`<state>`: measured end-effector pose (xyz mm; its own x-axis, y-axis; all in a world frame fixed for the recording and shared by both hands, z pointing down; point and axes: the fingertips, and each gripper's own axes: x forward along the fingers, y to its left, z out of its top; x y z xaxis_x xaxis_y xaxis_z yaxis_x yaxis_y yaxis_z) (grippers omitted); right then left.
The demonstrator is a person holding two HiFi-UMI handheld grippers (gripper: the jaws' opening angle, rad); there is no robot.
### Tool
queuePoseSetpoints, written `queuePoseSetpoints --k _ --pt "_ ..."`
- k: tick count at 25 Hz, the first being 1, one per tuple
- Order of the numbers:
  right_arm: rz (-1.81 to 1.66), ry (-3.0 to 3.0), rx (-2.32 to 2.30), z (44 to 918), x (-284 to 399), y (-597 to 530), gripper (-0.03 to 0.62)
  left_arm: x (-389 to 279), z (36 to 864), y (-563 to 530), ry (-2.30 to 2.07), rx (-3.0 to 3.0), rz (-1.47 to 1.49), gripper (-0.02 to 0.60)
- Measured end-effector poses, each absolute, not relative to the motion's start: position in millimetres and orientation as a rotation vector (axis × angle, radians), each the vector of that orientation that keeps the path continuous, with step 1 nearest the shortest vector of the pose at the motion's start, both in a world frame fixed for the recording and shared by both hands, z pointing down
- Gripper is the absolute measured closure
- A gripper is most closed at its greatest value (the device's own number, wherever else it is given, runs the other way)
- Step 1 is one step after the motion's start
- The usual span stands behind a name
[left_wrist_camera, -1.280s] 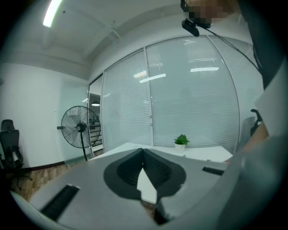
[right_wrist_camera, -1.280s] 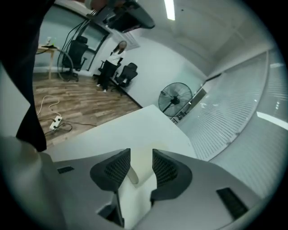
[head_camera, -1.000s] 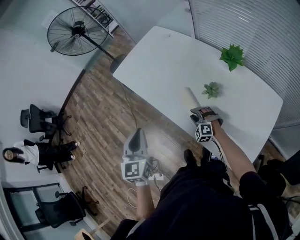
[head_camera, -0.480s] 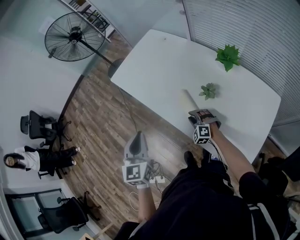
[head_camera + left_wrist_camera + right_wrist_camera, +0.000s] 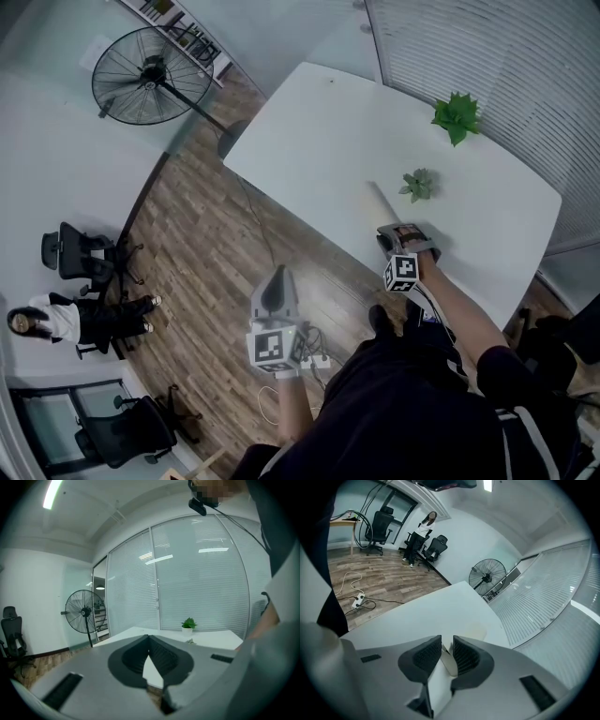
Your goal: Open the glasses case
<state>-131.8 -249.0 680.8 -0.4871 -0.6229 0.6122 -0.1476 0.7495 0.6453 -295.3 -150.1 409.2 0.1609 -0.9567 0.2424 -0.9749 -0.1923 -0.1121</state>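
Note:
The cream glasses case [image 5: 380, 199] lies shut on the white table [image 5: 319, 122] near its front edge. My right gripper [image 5: 394, 228] is at the case's near end. In the right gripper view the jaws are closing, and the case's end [image 5: 451, 663] sits between the pads [image 5: 465, 654] of the right gripper [image 5: 447, 641], touching both. The rest of the case [image 5: 472, 631] runs on beyond the tips. My left gripper [image 5: 274, 286] hangs over the wooden floor, away from the table. In the left gripper view its tips [image 5: 149, 637] meet with nothing between them.
A potted plant [image 5: 457, 114] and a small succulent [image 5: 418, 183] stand on the table beyond the case. A floor fan [image 5: 150, 75] stands at the far left. Office chairs and a seated person [image 5: 42, 321] are at the left, and a power strip [image 5: 314, 358] lies on the floor.
The head view has shifted slightly. Both grippers stay where they were, the right one still at the near end of the case.

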Motion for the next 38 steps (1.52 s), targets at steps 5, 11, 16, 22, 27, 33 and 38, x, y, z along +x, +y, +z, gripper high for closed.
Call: queuePoseSetpoints --k 5,11,16,22,27,33,38 --pt "-0.637 -2.064 0.632 671 -130 -254 0.526 -297 411 -150 -1.962 2.331 0.396 0.58" --pt "-0.368 -2.225 0.917 634 -108 -269 0.562 -293 409 -150 -1.946 2.344 0.401 0.58" --pt "-0.003 -2.289 1.158 636 -68 -285 0.569 -292 410 -149 -1.936 2.367 0.42 0.58" --pt "0.474 -2.391 1.359 648 -35 -298 0.572 -290 412 -149 -1.932 2.364 0.419 0.58" --pt "0.778 -2.454 1.47 656 -19 -304 0.572 -290 410 -150 -1.931 2.356 0.405 0.58" --pt "0.936 -2.481 1.537 656 -11 -308 0.572 -286 410 -150 -1.915 2.364 0.401 0.581" --pt "0.913 -2.495 1.593 643 -1 -308 0.572 -287 409 -148 -1.918 2.362 0.398 0.581"
